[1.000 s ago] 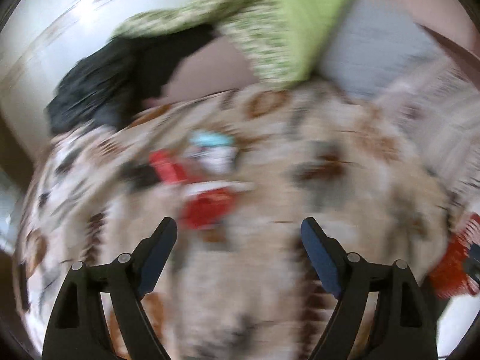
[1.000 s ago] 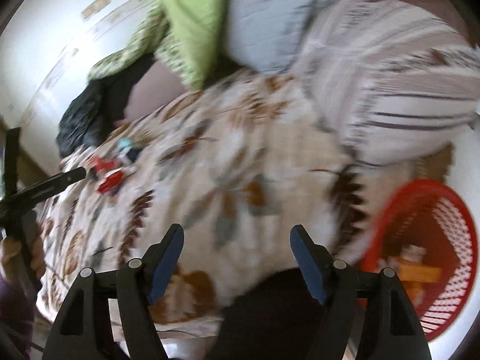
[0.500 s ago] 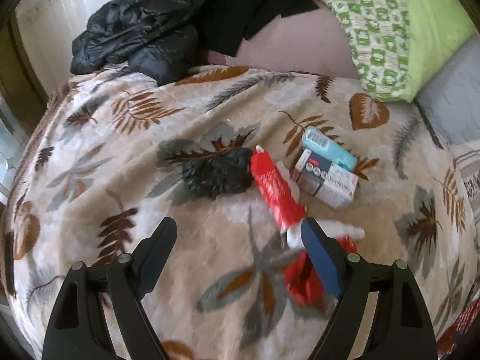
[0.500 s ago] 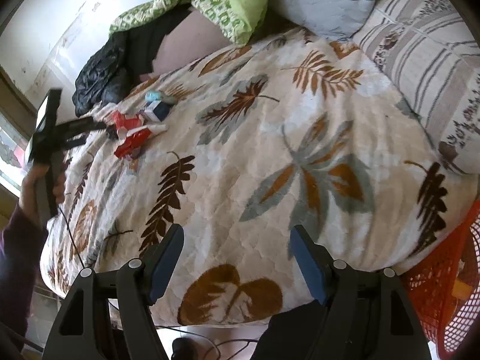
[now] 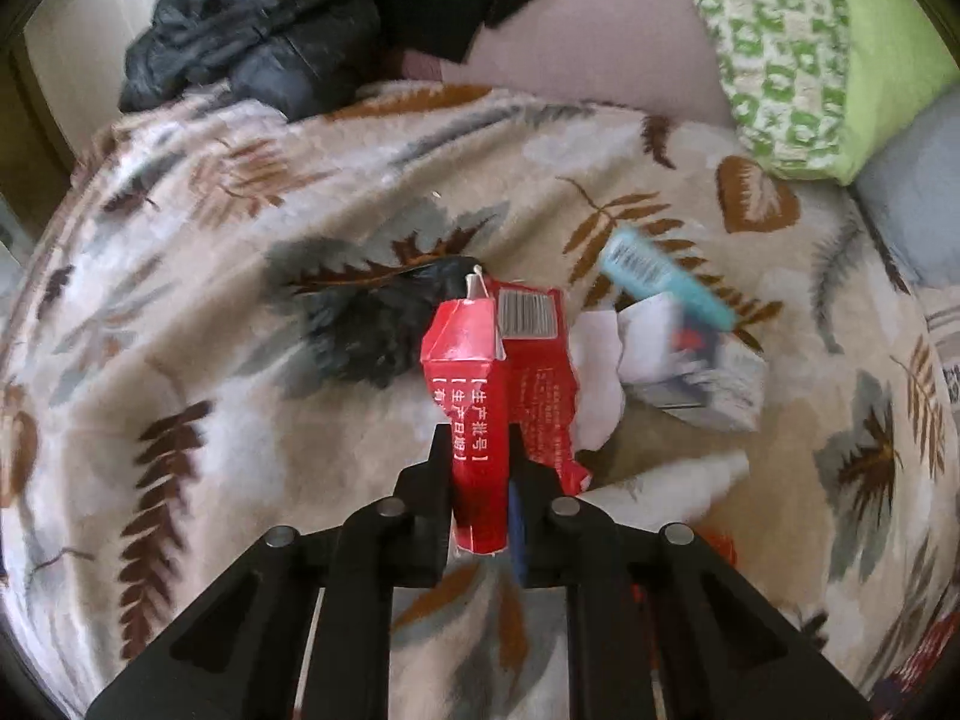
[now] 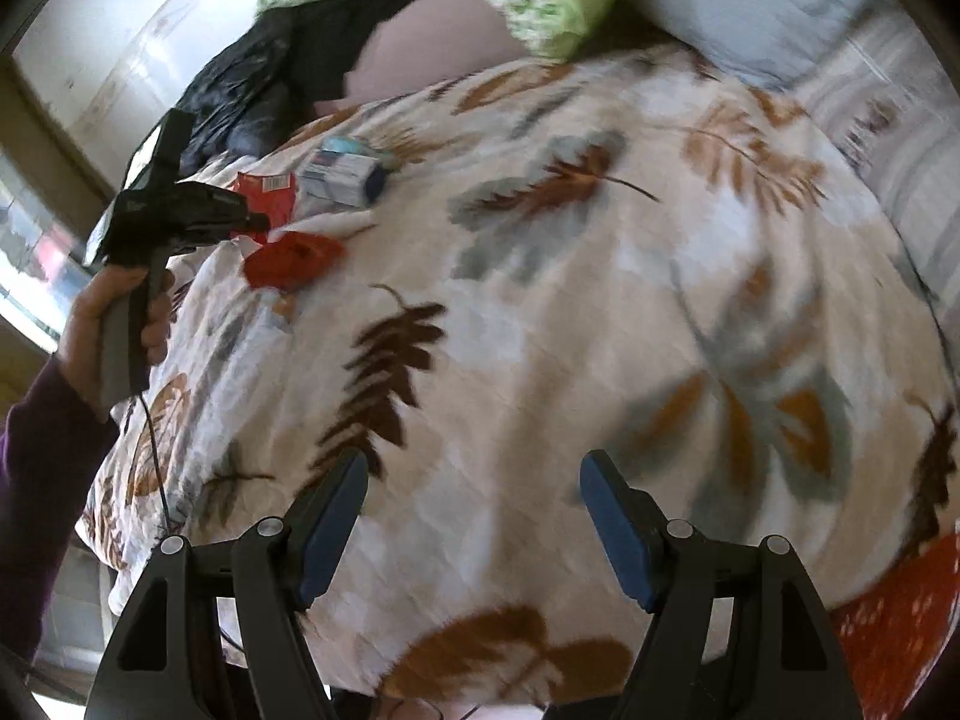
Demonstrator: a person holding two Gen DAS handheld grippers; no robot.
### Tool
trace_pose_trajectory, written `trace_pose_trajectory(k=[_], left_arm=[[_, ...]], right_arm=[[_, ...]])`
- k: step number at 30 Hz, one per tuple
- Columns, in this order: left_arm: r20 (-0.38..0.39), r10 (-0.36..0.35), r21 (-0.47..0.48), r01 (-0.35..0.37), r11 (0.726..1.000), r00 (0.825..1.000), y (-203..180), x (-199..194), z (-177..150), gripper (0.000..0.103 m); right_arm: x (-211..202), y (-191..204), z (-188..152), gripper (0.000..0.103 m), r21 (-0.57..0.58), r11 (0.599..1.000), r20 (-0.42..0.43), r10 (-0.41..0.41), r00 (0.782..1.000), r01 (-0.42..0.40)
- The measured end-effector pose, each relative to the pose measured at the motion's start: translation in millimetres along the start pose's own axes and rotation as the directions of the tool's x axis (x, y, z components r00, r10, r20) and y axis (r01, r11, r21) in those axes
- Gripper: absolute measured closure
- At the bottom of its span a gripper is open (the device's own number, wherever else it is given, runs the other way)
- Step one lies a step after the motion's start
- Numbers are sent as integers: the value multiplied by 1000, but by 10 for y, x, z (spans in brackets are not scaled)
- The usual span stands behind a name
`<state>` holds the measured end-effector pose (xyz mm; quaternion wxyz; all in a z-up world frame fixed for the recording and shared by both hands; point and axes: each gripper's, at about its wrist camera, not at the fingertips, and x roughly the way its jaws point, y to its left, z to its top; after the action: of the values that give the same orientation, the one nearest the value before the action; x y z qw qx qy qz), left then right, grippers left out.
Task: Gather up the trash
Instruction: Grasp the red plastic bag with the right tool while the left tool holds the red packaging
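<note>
Two views apply. Left wrist: your left gripper [image 5: 479,480] is clamped on the red carton [image 5: 474,414] above the bedspread [image 5: 240,420]; lift straight, keeping the pinch firm, clear of the blue box [image 5: 660,276]. Right wrist: your right gripper [image 6: 474,516] hangs empty, jaws spread wide. The orange basket [image 6: 900,630] is cut off at the frame edge; its contents are hidden.

Bare blanket [image 6: 540,312] ahead of right gripper [image 6: 474,516]; boxes [image 5: 690,354], black wad [image 5: 372,324] crowd left gripper [image 5: 480,462].
</note>
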<state>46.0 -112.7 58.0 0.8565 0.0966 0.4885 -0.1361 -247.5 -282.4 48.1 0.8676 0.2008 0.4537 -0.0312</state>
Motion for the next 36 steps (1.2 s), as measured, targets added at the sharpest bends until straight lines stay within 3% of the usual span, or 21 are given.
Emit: trace_pose_trajectory(k=[5, 10, 16, 18, 21, 22, 23, 24, 25, 26, 32, 36], left_arm=[[47, -23, -3, 23, 1000, 999, 161, -456, -282, 89], [45, -33, -30, 34, 999, 998, 439, -862, -599, 89], [44, 20, -69, -17, 997, 999, 683, -911, -930, 89], [43, 53, -64, -51, 997, 998, 679, -857, -982, 89], [34, 70, -54, -69, 996, 997, 622, -757, -1047, 89], [29, 64, -57, -62, 996, 998, 609, -732, -1066, 89], [27, 60, -61, -58, 996, 998, 602, -715, -1090, 89], [25, 60, -65, -58, 996, 998, 593, -703, -1106, 89], [24, 59, -68, -57, 996, 998, 583, -693, -1118, 89], [24, 56, -69, -54, 996, 998, 571, -693, -1126, 89], [42, 56, -39, -54, 998, 998, 450, -773, -1183, 89], [23, 17, -22, -16, 1000, 1000, 340, -791, -1283, 88]], right_arm=[[331, 292, 226, 26, -72, 995, -21, 64, 998, -66], [809, 617, 611, 26, -131, 982, -15, 132, 991, -133], [1453, 890, 1138, 24, -113, 978, -19, 176, 984, -177], [1556, 959, 1222, 18, -96, 979, -7, 180, 984, -180], [1601, 1123, 1212, 17, -137, 980, -10, 148, 989, -147], [1595, 1171, 1196, 23, -159, 977, -10, 141, 990, -140], [1591, 1211, 1179, 54, -177, 972, -24, 153, 988, -154], [1606, 1234, 1175, 59, -181, 967, -45, 171, 984, -176], [1594, 1265, 1145, 74, -192, 966, -53, 164, 985, -171], [1568, 1283, 1111, 82, -208, 964, -53, 158, 986, -166], [1289, 1101, 953, 85, -163, 970, -36, 178, 983, -182], [948, 874, 698, 85, -148, 973, -51, 171, 984, -177]])
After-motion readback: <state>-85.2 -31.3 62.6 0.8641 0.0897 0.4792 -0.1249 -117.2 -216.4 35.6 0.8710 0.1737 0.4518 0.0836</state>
